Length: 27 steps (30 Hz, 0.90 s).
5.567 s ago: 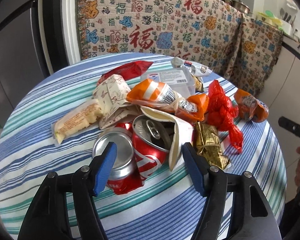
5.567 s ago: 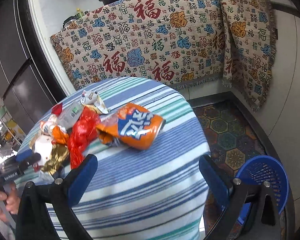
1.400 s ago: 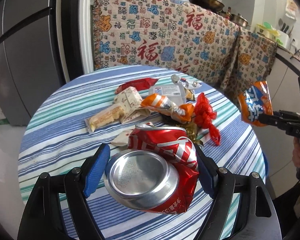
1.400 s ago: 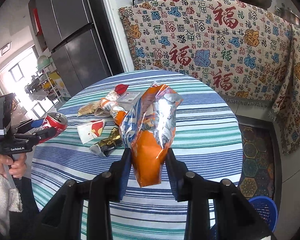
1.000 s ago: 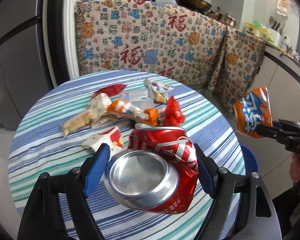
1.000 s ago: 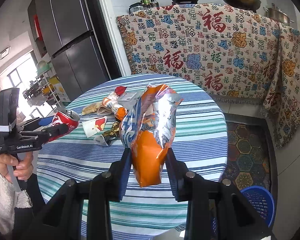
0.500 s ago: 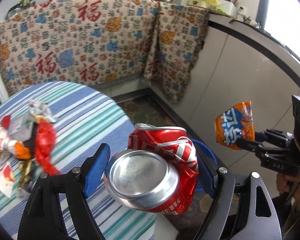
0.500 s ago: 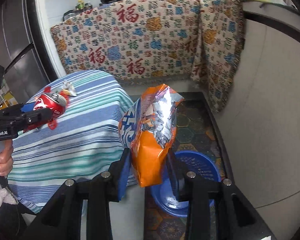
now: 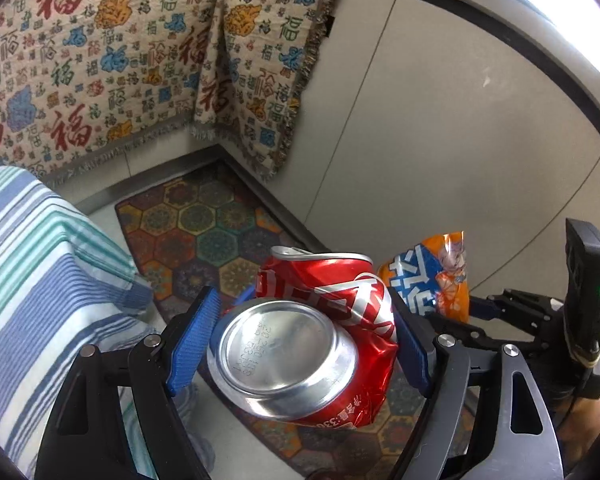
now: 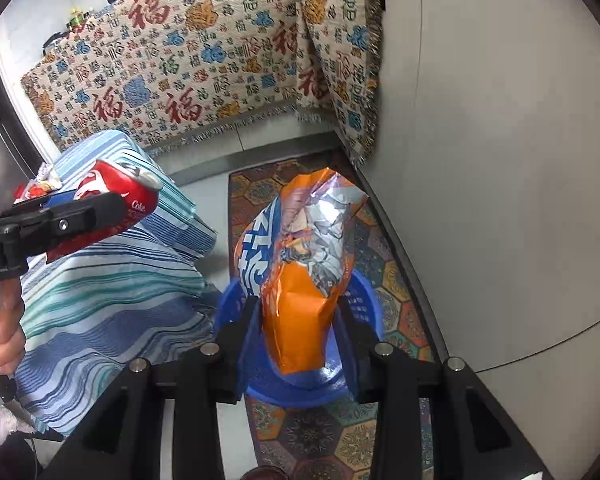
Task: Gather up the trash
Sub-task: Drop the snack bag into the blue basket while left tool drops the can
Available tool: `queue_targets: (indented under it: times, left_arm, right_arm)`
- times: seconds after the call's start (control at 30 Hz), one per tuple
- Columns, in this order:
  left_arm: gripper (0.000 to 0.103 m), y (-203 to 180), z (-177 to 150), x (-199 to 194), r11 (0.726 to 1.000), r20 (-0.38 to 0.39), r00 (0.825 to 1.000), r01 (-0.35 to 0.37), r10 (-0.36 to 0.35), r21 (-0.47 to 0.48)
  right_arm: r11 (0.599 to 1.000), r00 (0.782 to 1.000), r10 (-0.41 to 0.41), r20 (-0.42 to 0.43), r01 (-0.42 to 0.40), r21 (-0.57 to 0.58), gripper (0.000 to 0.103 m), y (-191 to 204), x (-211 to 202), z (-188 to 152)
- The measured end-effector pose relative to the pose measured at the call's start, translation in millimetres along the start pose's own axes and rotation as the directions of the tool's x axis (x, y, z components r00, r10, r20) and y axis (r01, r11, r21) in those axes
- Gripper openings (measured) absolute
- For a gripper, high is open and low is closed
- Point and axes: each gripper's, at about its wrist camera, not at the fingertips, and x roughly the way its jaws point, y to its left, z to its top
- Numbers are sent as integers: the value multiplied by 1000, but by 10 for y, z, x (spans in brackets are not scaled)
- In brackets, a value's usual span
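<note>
My left gripper point(image 9: 300, 336) is shut on a crushed red cola can point(image 9: 312, 340), held in the air over the floor mat beside the table. The can and left gripper also show in the right wrist view point(image 10: 116, 196). My right gripper point(image 10: 300, 336) is shut on an orange and blue snack bag point(image 10: 304, 264), held directly above a blue plastic basket point(image 10: 364, 292) on the floor. The bag also shows in the left wrist view point(image 9: 432, 276), to the right of the can. The basket is mostly hidden behind the bag.
A round table with a striped cloth point(image 10: 112, 292) stands to the left, with more wrappers point(image 10: 40, 184) on its far part. A patterned mat point(image 9: 204, 232) covers the floor. A grey cabinet wall point(image 10: 500, 160) is close on the right. A patterned cloth point(image 10: 204, 68) hangs behind.
Both grippers have swung from over the table to the right and down toward the floor. The snack bag is now right over the blue basket. Both still grip their loads.
</note>
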Motion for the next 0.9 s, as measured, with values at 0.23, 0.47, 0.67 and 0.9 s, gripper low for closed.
queue_targets:
  times: [0.23,0.47,0.67,0.9]
  left_arm:
    - [83,-85,83,248,999,-24,999,32,-33,-14]
    - [93,-125,183,421,998,-29,998,55,-56,-15]
    - [93,-114,186,323,999,-3,999,43,-43,8]
    - [94,72,-36,-405,999,93,996,-20,16,42]
  right_arm:
    - [1000,1000,4,-24,-4,19,38,-231,193,-18]
    - [1000,1000,26,2,-26,12,59,-262,318,-17]
    - [1000,998,-22,54,21,13,59,-262,206,4]
    - [996,970,-65,235,77,-44,59,69,-207,65]
